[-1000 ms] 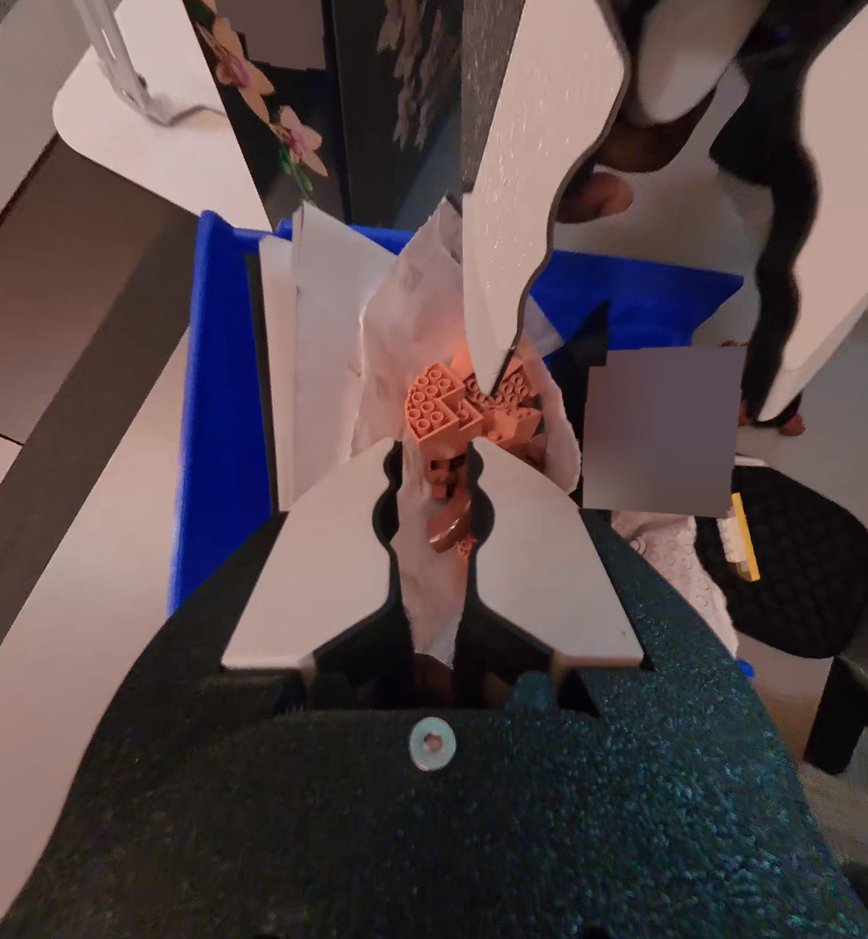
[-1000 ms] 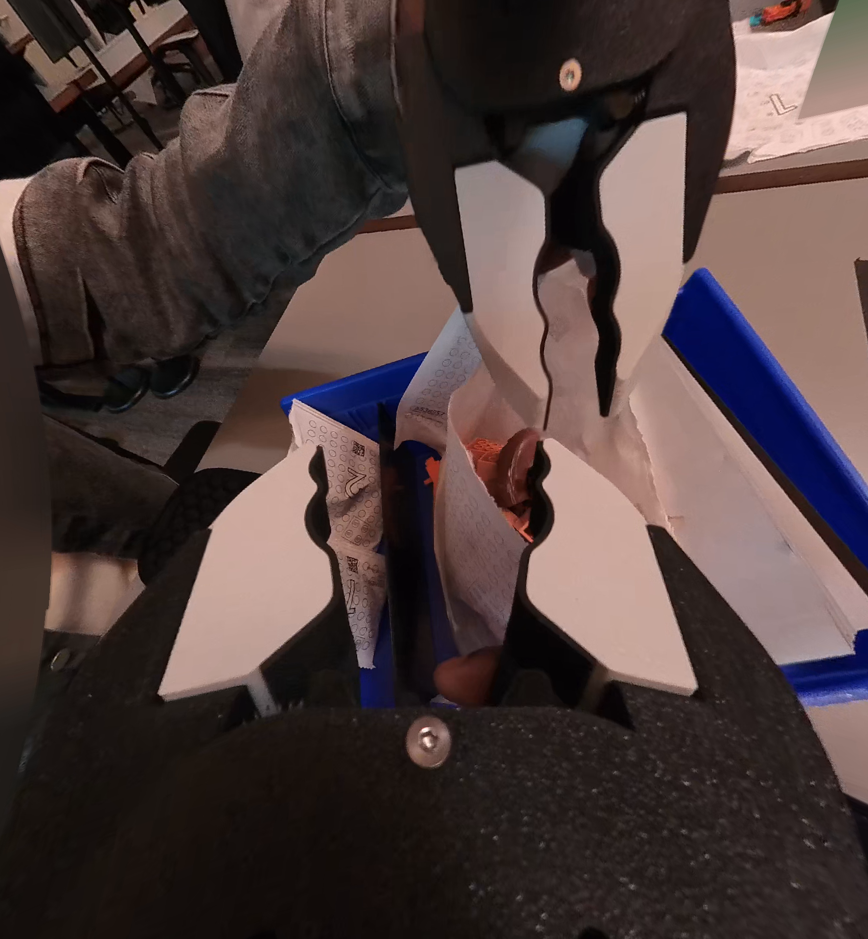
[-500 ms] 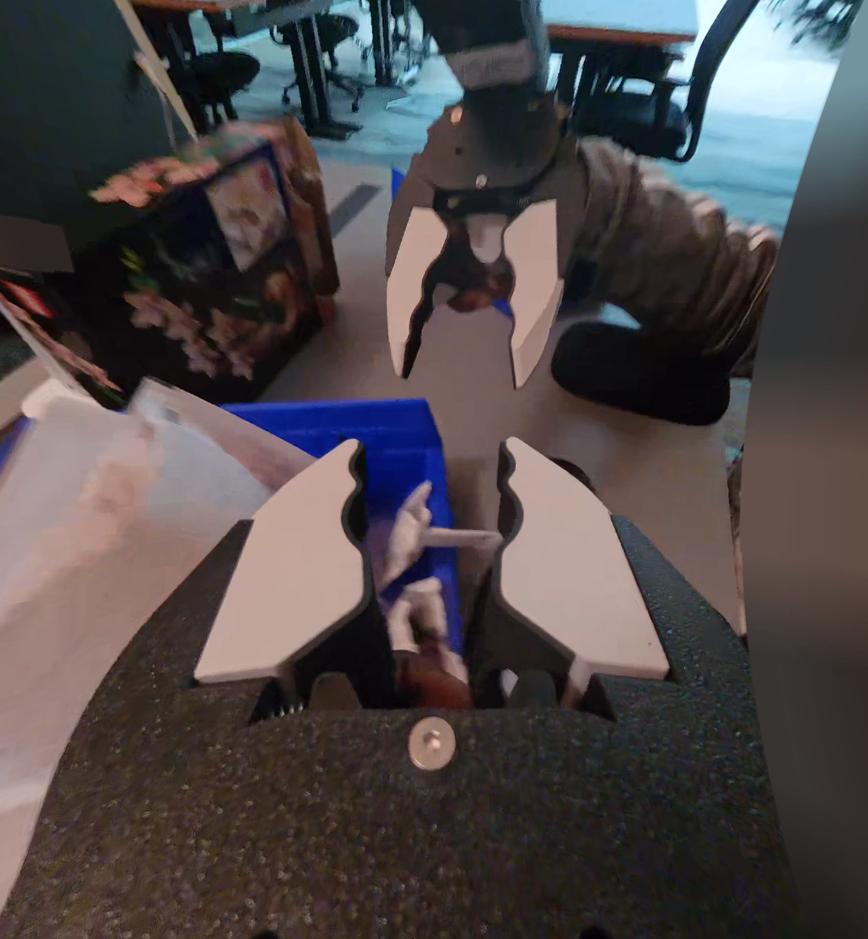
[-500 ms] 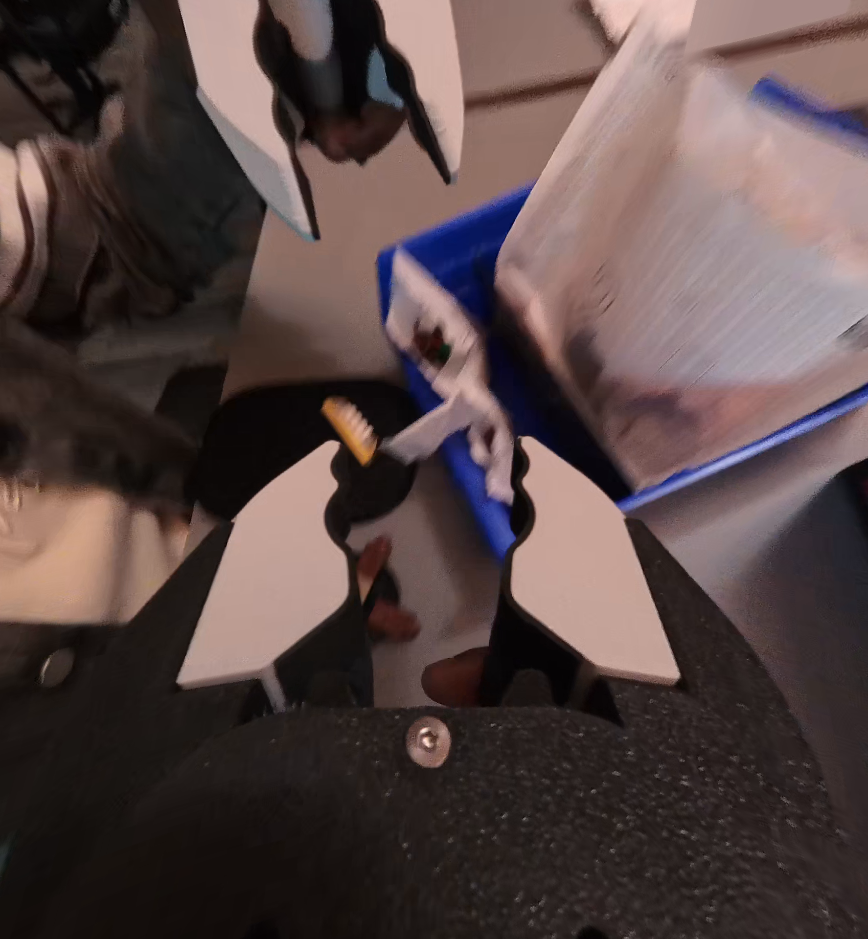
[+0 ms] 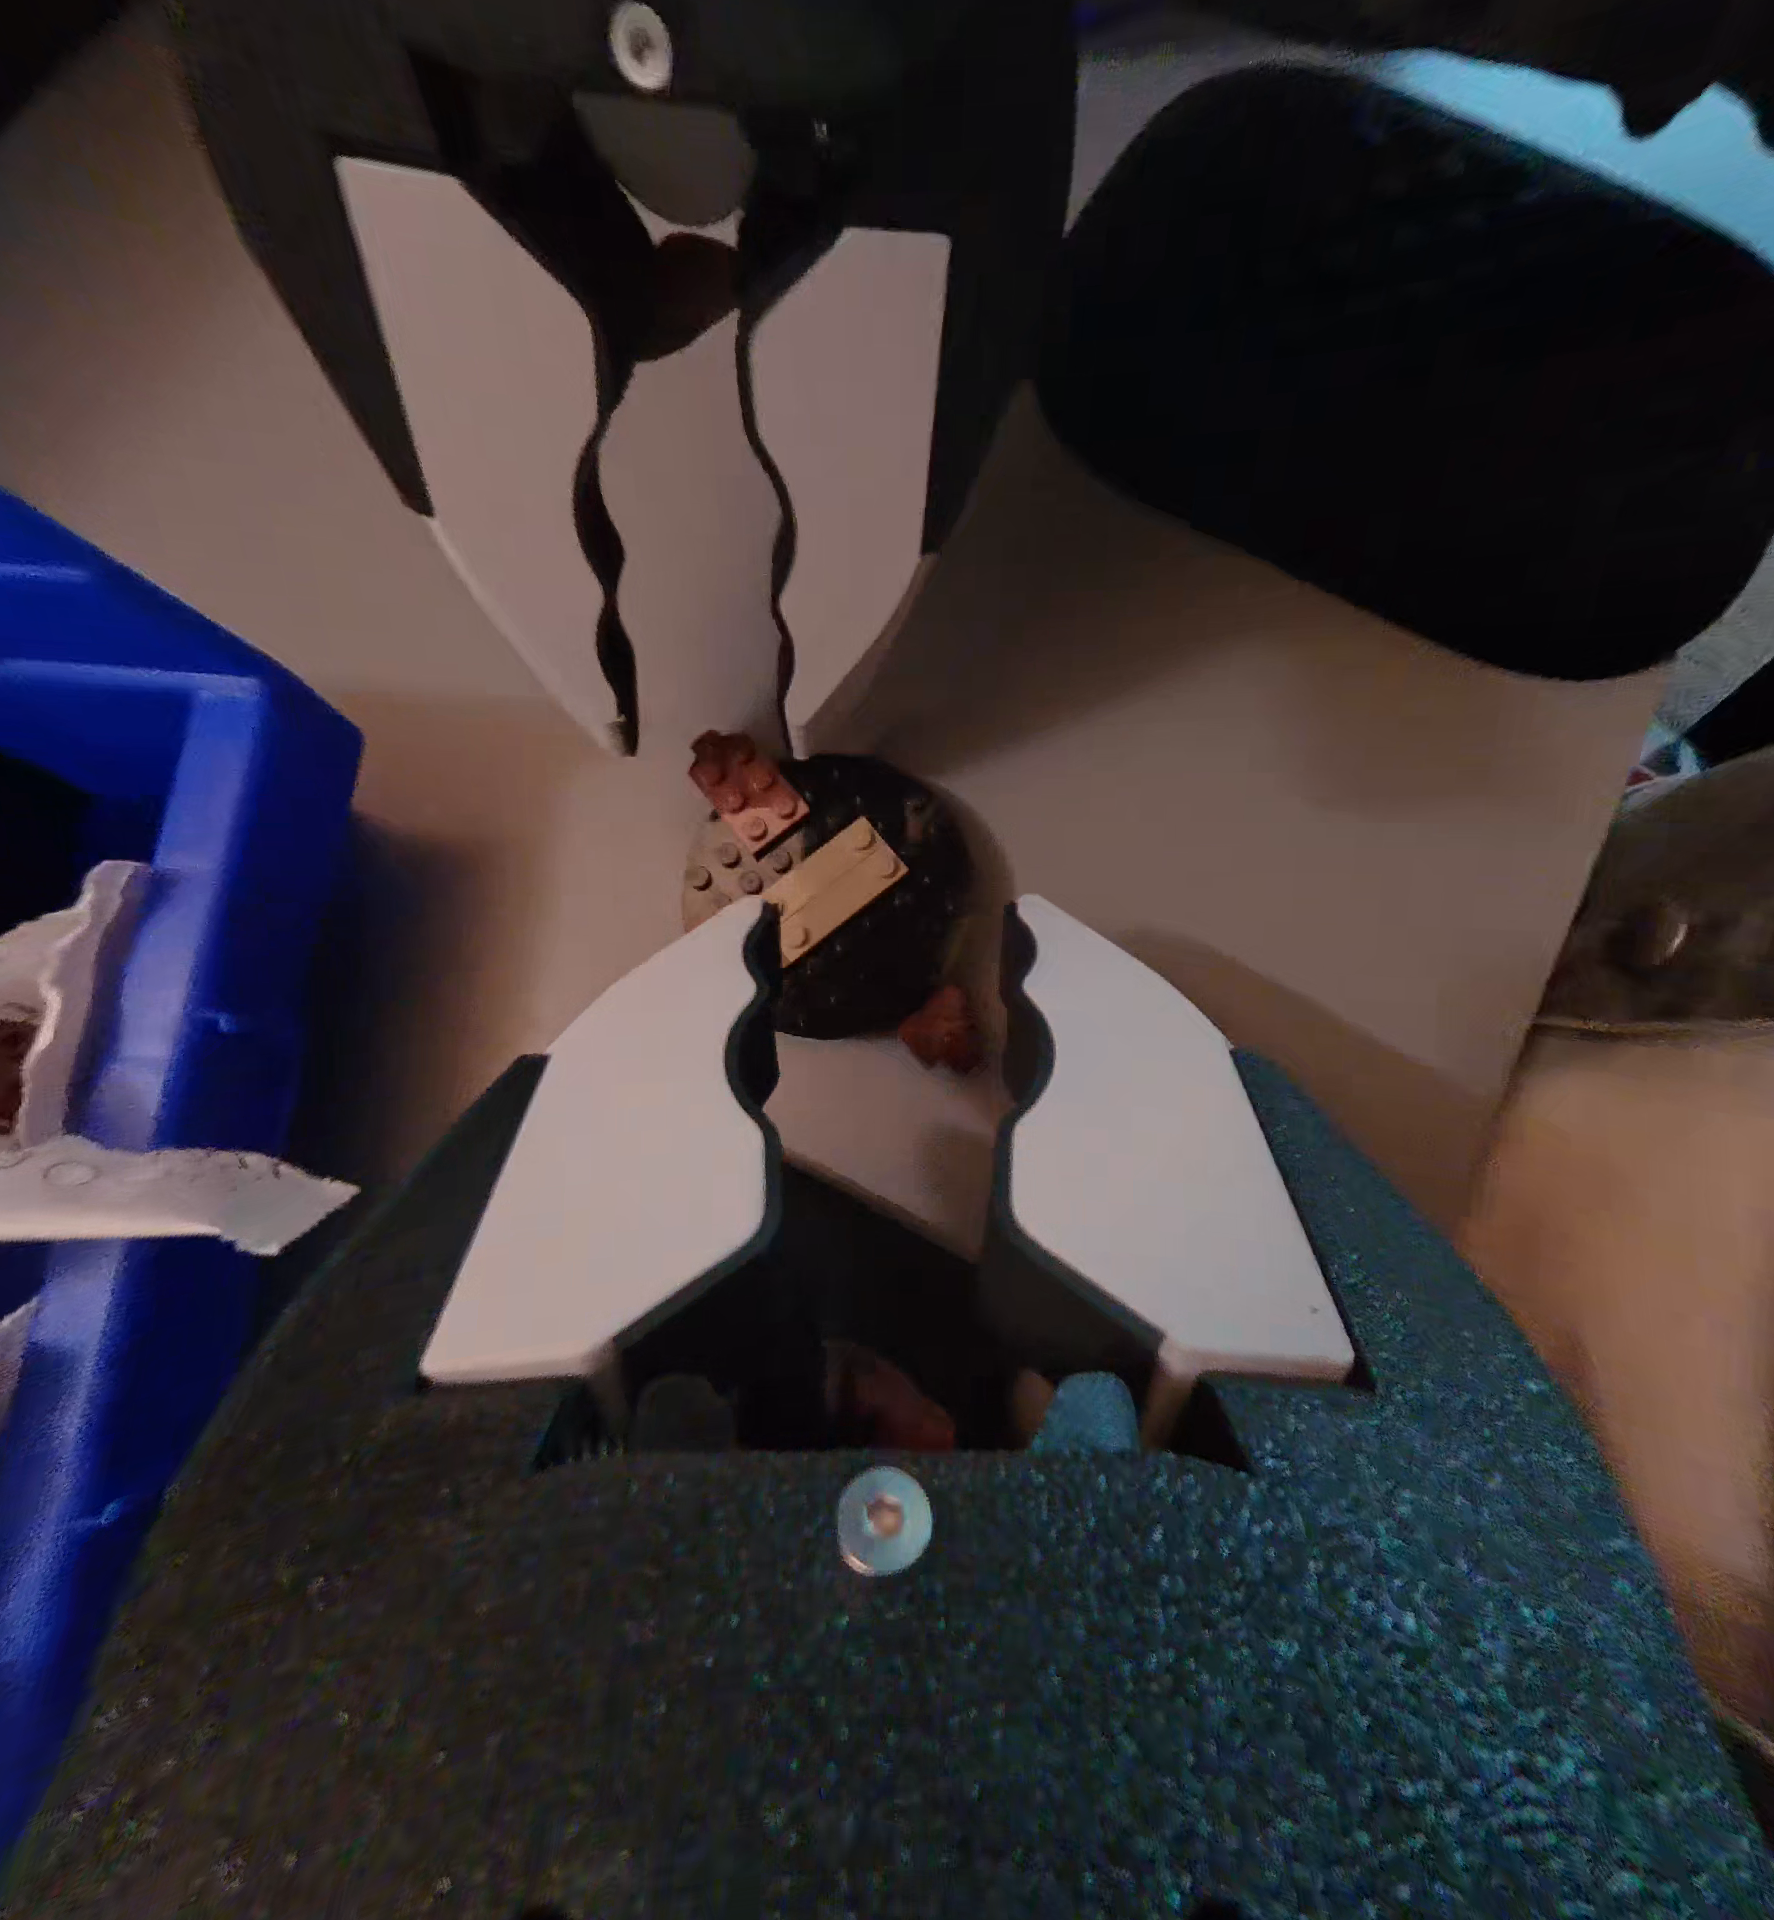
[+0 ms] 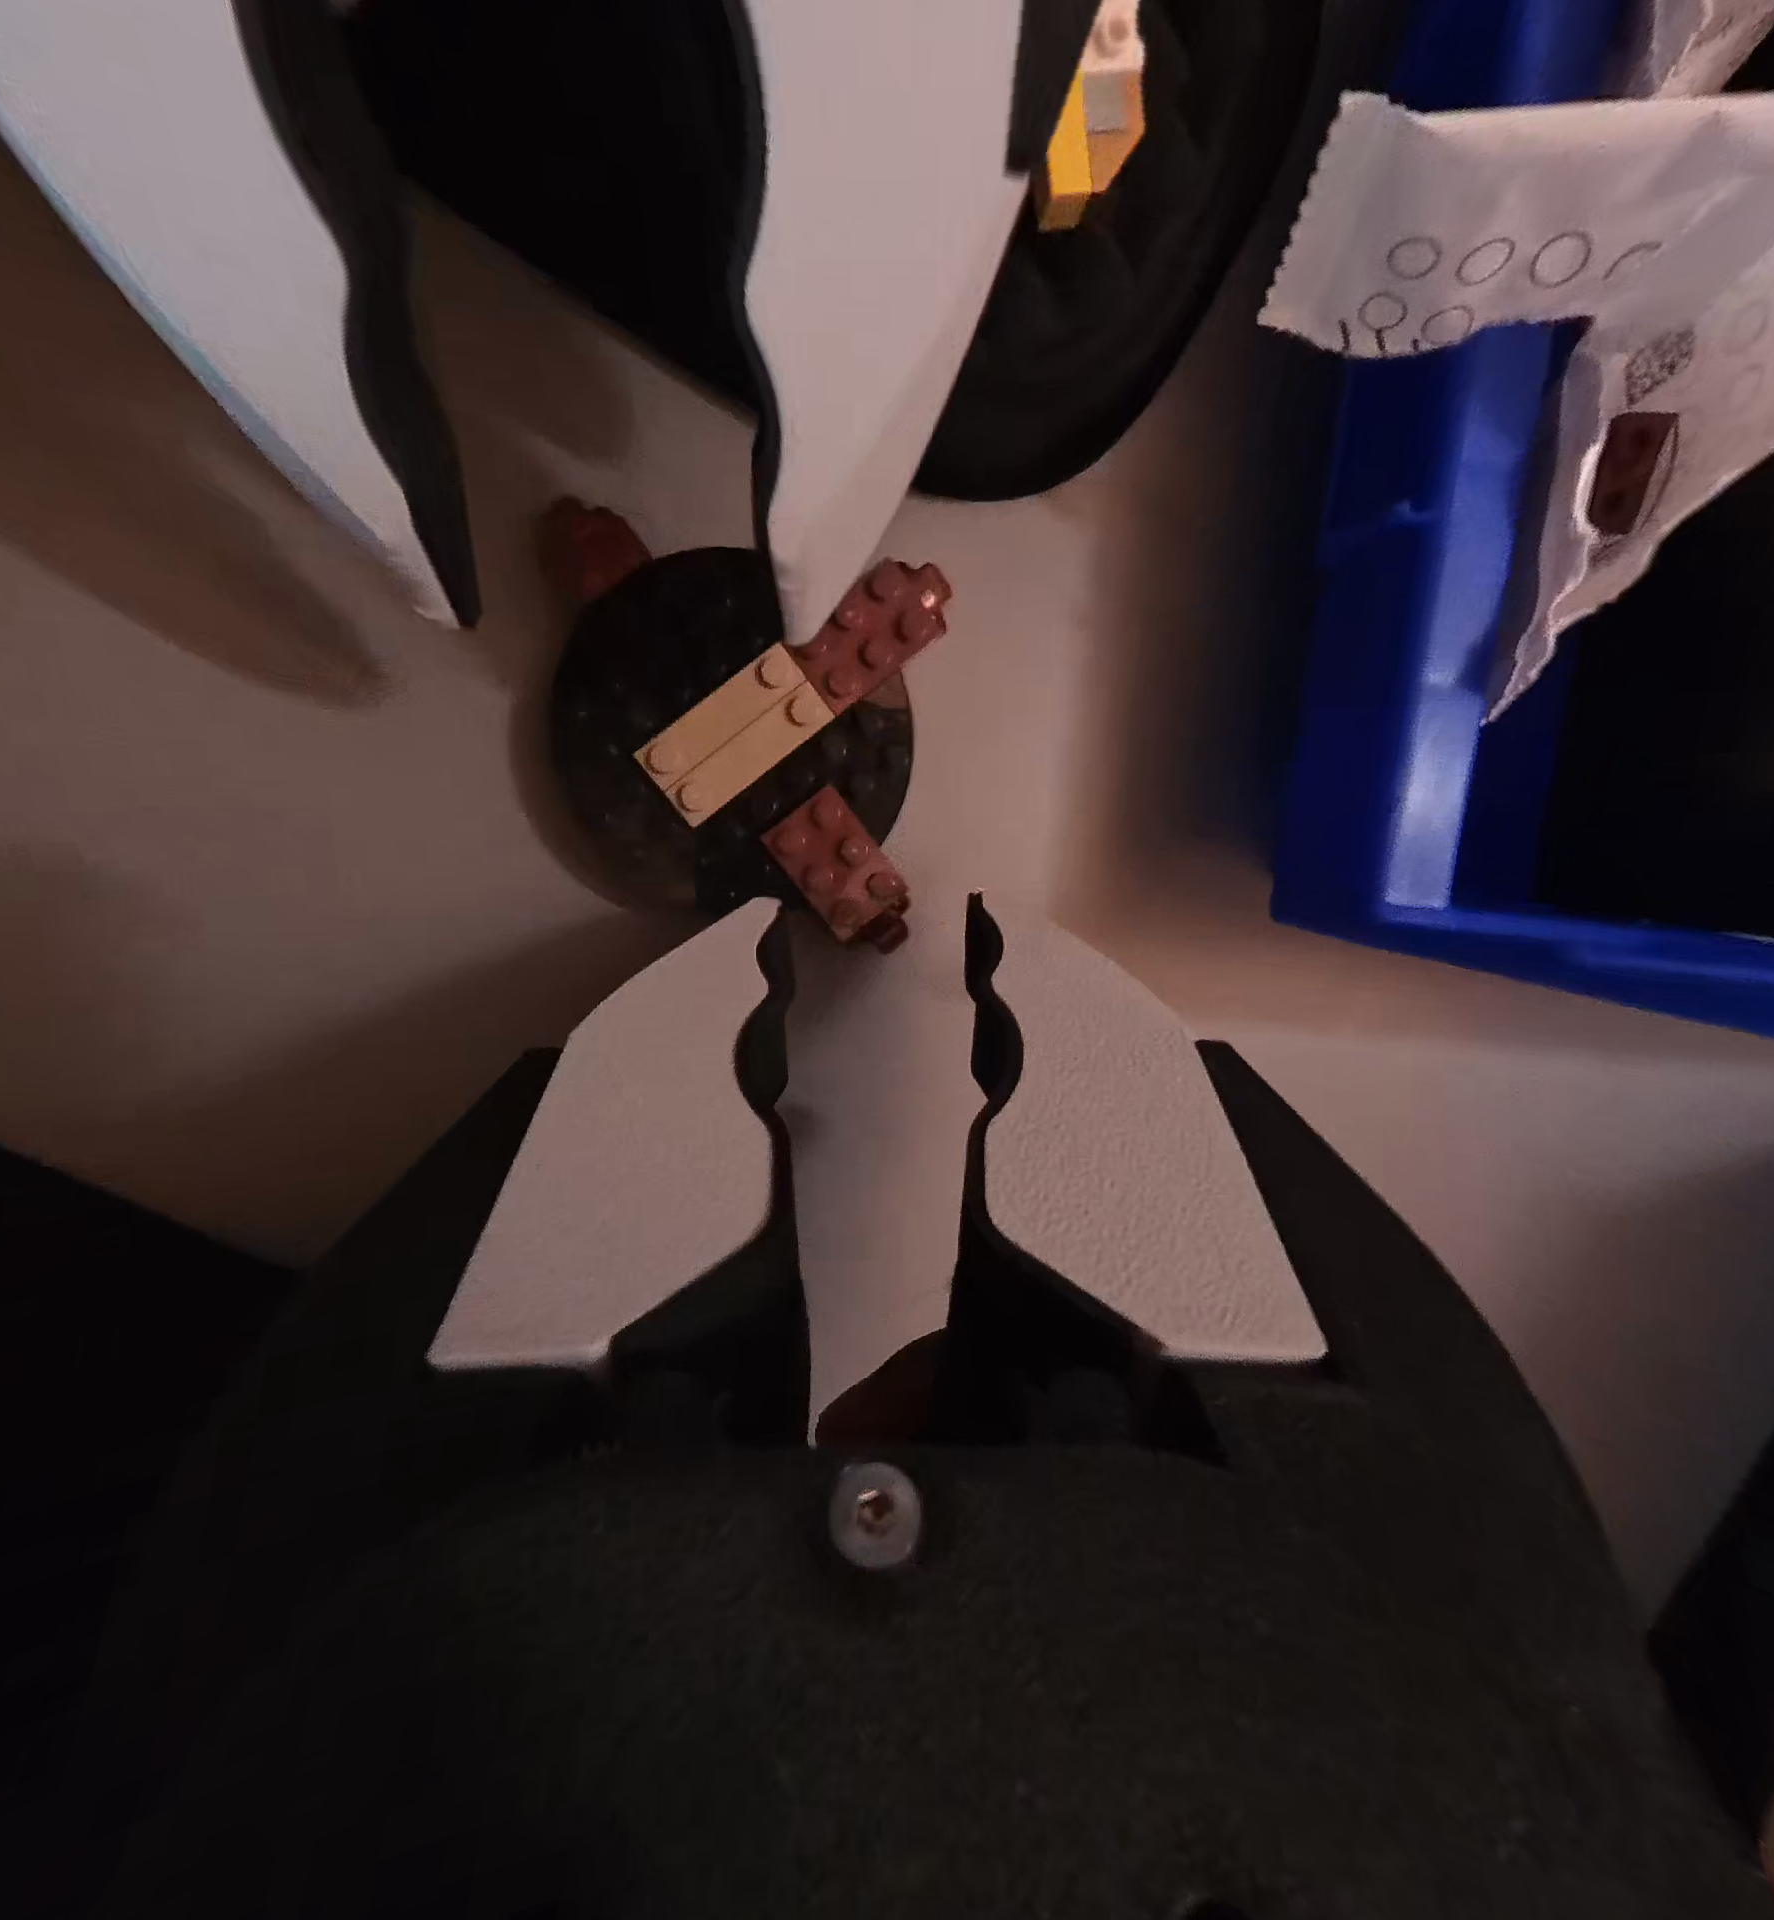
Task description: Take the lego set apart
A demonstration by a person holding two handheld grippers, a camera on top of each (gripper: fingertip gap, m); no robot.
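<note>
Lego set sat on bench near blue bin corner. Left gripper & right gripper both apart, flanking it from opposite sides, prob. to brace & pry.

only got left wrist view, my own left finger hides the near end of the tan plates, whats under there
Observer: A reddish-brown brick, in line with the tan plates and overhanging the edge of the round black plate. One finger of the left gripper points down right beside it.
Operator: any other pieces outside my view
Observer: Yes, a yellow piece sits on a dark round object beyond the left gripper.
</note>
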